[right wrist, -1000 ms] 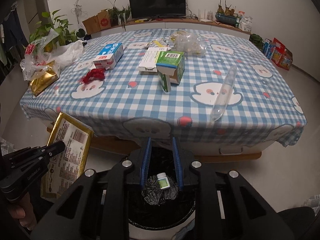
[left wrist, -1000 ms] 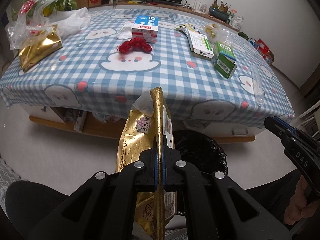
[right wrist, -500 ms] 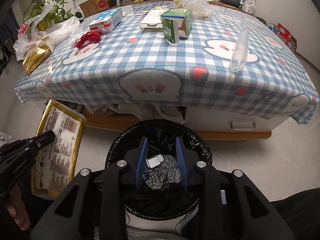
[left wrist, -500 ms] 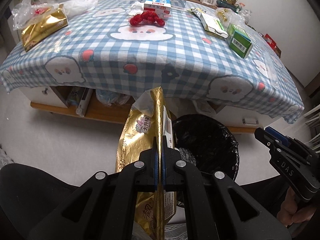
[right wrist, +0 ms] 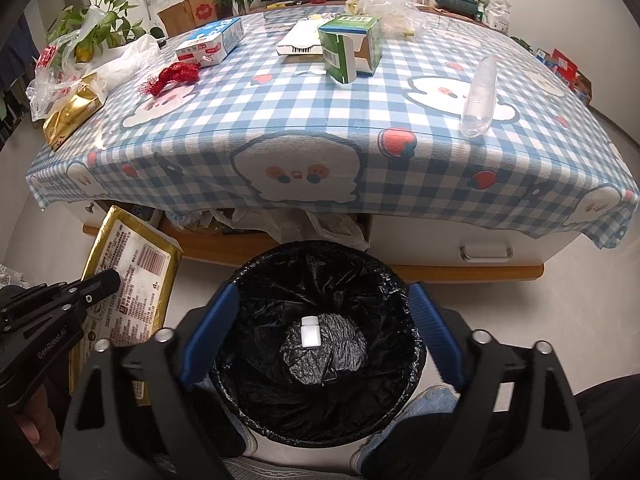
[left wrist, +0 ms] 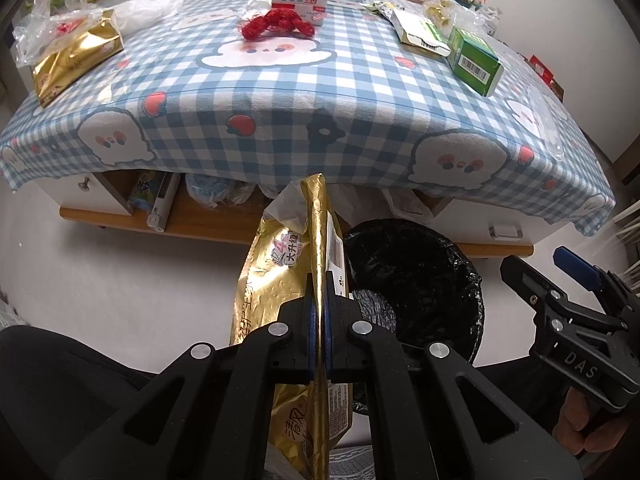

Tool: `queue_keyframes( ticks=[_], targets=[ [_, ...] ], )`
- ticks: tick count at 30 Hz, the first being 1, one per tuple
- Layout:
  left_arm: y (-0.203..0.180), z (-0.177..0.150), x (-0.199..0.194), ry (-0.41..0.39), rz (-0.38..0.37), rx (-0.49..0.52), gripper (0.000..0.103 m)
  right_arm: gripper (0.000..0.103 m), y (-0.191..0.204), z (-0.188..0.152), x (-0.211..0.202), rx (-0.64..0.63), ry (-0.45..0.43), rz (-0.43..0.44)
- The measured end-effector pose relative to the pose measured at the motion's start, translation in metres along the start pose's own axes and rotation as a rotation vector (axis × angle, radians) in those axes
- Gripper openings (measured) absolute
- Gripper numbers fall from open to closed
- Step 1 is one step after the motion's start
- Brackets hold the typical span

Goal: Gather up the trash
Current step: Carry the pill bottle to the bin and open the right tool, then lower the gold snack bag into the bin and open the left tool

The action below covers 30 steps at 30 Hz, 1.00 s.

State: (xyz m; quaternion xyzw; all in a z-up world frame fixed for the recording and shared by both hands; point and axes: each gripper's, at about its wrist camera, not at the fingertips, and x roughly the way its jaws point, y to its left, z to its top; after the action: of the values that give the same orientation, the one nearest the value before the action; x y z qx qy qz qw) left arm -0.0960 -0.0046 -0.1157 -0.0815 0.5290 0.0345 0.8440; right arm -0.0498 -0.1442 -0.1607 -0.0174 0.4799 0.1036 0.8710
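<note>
Your right gripper (right wrist: 320, 320) hung spread wide and empty directly above the black-lined trash bin (right wrist: 256, 276), where one small white bottle (right wrist: 310, 332) already lay at the bottom: the only piece collected, as far as the views showed. Your left gripper (left wrist: 319, 316) was clamped on the edge of a flattened gold foil bag (left wrist: 276, 276), held upright just beside the bin's left rim and not yet over the opening; by the look of it, that bag was next to go in. Beyond, on the blue checked tablecloth (right wrist: 320, 152), most of the job waited: a clear plastic bottle (right wrist: 478, 96) near the front edge, an opened green carton (right wrist: 350, 46), a red mesh wad (right wrist: 178, 74), a second gold bag (right wrist: 72, 114), a blue-and-white milk box (right wrist: 212, 40) and crumpled clear plastic bags (right wrist: 384, 4) farther back.
</note>
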Motion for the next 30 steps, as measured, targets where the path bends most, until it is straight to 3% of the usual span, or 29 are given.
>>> queue_keyframes(
  ticks=[2, 30],
  targets=[
    [-0.006, -0.001, 0.004, 0.005, 0.002, 0.009, 0.002, 0.095, -0.004, -0.002, 0.001, 0.001, -0.004, -0.008],
    [-0.102, -0.002, 0.054, 0.033, -0.020, 0.120, 0.002, 0.095, -0.097, -0.030, -0.004, 0.119, 0.039, -0.099]
  ],
)
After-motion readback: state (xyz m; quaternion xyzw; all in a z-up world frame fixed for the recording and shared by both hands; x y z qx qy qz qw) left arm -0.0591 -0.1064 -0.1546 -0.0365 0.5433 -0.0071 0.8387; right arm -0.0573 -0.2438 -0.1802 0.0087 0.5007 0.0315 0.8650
